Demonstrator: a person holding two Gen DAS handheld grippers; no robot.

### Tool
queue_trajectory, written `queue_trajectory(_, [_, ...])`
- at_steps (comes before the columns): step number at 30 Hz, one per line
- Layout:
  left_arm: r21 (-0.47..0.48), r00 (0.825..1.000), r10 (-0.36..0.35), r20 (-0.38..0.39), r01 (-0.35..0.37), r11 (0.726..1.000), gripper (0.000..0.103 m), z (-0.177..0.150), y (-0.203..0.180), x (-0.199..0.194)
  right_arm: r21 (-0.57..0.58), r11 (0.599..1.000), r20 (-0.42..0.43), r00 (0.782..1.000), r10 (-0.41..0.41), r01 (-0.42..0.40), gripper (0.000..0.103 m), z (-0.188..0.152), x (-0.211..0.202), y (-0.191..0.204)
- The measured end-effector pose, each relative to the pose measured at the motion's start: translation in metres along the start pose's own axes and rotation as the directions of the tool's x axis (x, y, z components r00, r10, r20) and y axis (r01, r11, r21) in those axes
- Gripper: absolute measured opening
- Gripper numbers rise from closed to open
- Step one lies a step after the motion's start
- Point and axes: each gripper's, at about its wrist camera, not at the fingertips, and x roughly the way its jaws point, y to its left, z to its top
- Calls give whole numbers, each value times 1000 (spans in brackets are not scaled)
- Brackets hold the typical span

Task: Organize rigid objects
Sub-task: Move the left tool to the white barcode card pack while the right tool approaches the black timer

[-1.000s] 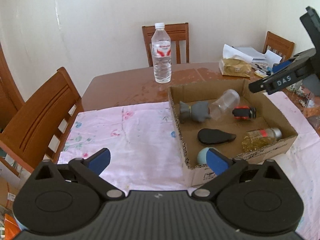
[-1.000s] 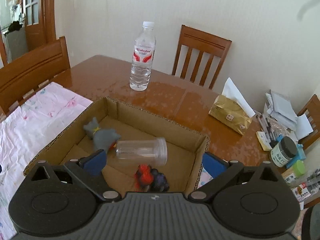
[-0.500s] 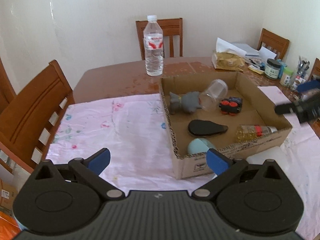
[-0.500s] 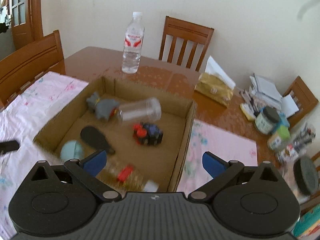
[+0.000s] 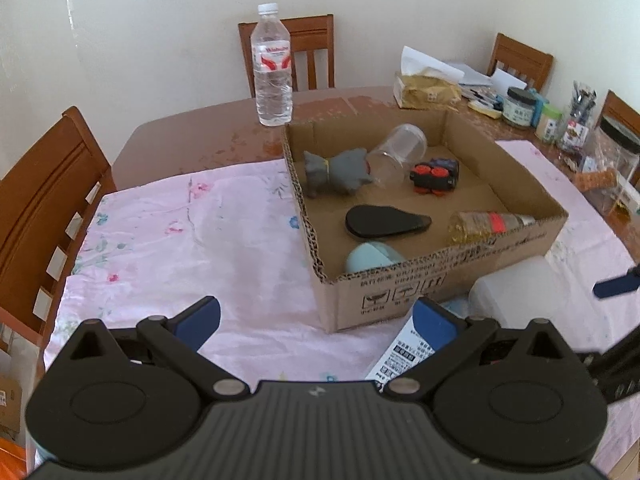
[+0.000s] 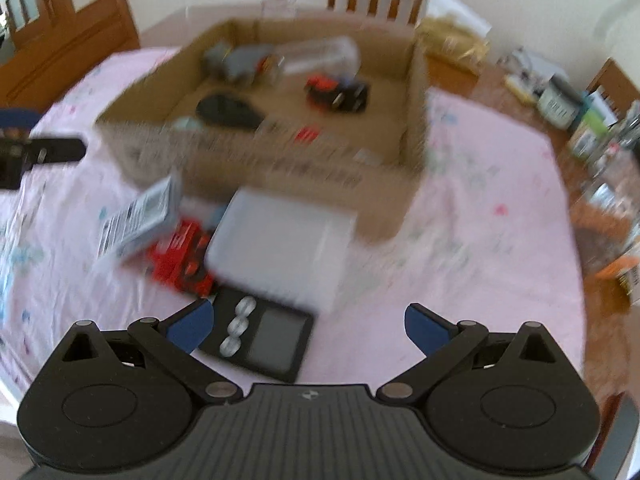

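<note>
— What do we have ahead of our left gripper (image 5: 316,320)?

— Its jaws are spread, nothing between them. Past them lies bare pink cloth (image 5: 180,240) on the counter, and beyond the right jaw stands the near corner of the cardboard box (image 5: 400,292). Inside we see a grey toy figure (image 5: 336,172), a clear jar (image 5: 394,156) on its side with its mouth toward the far wall, a red-and-black toy car (image 5: 434,174), a black oval case (image 5: 384,222) lying long axis across the jaws, a teal ball (image 5: 374,258) and a glitter bottle (image 5: 486,224) along the near wall.

— And our right gripper (image 6: 306,326)?

— Also released and empty. The view is blurred. By its left jaw lies a black scale (image 6: 264,336), ahead of that a white box (image 6: 280,248), a red pack (image 6: 180,256) and a printed packet (image 6: 140,216), all short of the carton's near wall. Open cloth runs ahead of the right jaw.
</note>
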Motion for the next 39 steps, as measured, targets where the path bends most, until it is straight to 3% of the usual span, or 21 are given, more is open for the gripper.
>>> queue_trajectory(3, [1, 1000, -17, -14, 17, 1000, 102, -2, 1, 2, 15, 1000, -29, 999, 13, -12, 103, -7, 12, 13])
queue_trajectory(12, [41, 995, -86, -45, 88, 995, 102, -5, -11, 8, 106, 993, -38, 998, -50, 54, 103, -15, 36, 32])
queue_trajectory(22, [-9, 990, -99, -100, 99, 995, 102, 4, -36, 21, 184, 979, -34, 996, -85, 90, 103, -31, 28, -12])
queue_trajectory(32, [-167, 983, -35, -183, 5, 986, 102, 6, -51, 66, 147, 987, -34, 997, -64, 69, 103, -34, 27, -23])
queue_trajectory(35, [-190, 979, 10, -203, -50, 981, 102, 4, -51, 73, 135, 989, -37, 998, -57, 62, 103, -34, 26, -24])
queue_trajectory(39, [-204, 972, 16, -234, -66, 977, 102, 1, -47, 71, 126, 990, -41, 998, -52, 57, 103, -32, 27, -23])
